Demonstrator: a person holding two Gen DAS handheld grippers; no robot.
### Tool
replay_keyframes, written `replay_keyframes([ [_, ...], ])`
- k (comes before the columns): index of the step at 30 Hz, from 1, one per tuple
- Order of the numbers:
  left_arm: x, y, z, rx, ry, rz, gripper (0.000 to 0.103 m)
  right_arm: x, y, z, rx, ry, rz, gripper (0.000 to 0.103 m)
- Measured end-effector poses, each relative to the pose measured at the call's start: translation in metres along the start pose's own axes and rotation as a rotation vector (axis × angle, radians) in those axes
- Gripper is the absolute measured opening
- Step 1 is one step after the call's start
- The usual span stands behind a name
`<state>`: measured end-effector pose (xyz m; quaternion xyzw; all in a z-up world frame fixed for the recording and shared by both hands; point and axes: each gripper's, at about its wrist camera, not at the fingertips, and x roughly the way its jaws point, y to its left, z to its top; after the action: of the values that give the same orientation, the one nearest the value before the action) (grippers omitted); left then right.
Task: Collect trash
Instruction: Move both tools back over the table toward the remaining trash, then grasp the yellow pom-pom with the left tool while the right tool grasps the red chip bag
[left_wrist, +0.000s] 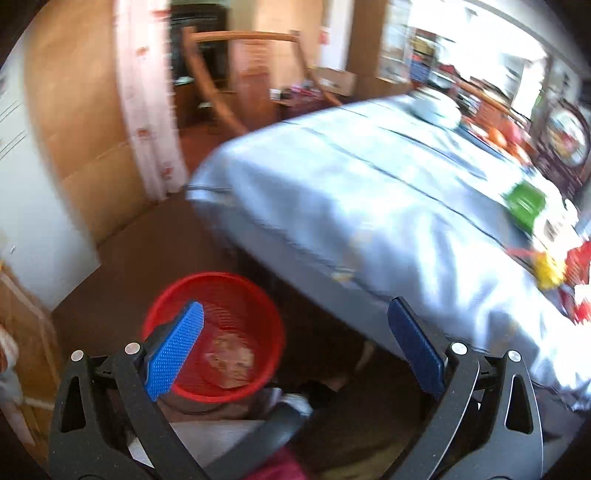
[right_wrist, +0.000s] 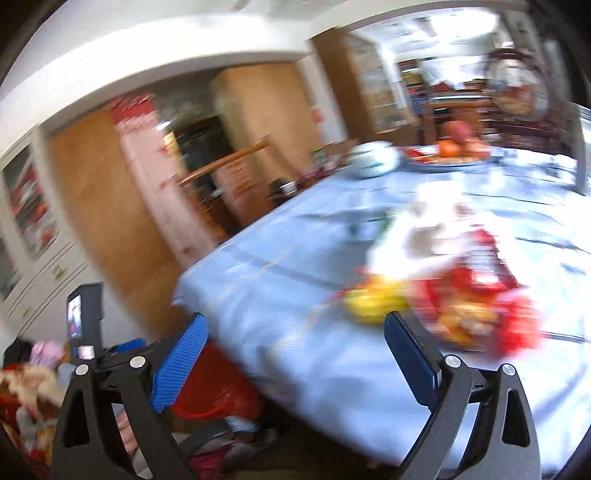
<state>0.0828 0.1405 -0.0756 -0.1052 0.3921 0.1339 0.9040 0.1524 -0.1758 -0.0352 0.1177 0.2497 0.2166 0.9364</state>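
The left gripper (left_wrist: 295, 350) hangs wide open and empty above the red bin (left_wrist: 218, 332) on the floor. The right gripper (right_wrist: 295, 362), also spread and empty, points at blurred wrappers (right_wrist: 461, 295) near the tabletop (right_wrist: 295, 258) edge.

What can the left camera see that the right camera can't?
Only the left view looks down into the red bin, with crumpled trash at its bottom, and shows a green packet on the table. Only the right view shows a phone on a stand, cupboards at the far left and a white wrapper. Both show the blue tablecloth, the white bowl, the fruit plate, yellow and red wrappers and open, empty tongs: left tongs, right tongs. Both are blurry.
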Motion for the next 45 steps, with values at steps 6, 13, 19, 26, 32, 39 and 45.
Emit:
replay_keyframes([
  [6,0.009,-0.094,0.017,0.201,0.031,-0.176,0.096,-0.023,-0.071,-0.003,0.111,-0.061,-0.152,0.097],
  [13,0.032,-0.203,0.036,0.344,0.084,-0.338,0.096,-0.029,-0.116,-0.008,0.206,-0.088,-0.204,0.097],
  [19,0.061,-0.237,0.039,0.379,0.114,-0.352,0.09,-0.021,-0.129,-0.005,0.243,-0.084,-0.214,0.097],
  [26,0.047,-0.208,0.043,0.344,0.058,-0.422,0.043,0.008,-0.124,0.012,0.251,-0.037,-0.136,0.097],
  [32,0.051,-0.163,0.059,0.266,0.046,-0.367,0.042,0.031,-0.104,0.025,0.221,-0.015,-0.068,0.097],
  [39,0.059,-0.148,0.054,0.211,0.072,-0.406,0.078,0.079,-0.089,0.014,0.157,0.134,-0.124,0.097],
  [45,0.051,-0.151,0.057,0.216,0.037,-0.428,0.083,0.065,-0.09,0.016,0.159,0.05,-0.123,0.05],
])
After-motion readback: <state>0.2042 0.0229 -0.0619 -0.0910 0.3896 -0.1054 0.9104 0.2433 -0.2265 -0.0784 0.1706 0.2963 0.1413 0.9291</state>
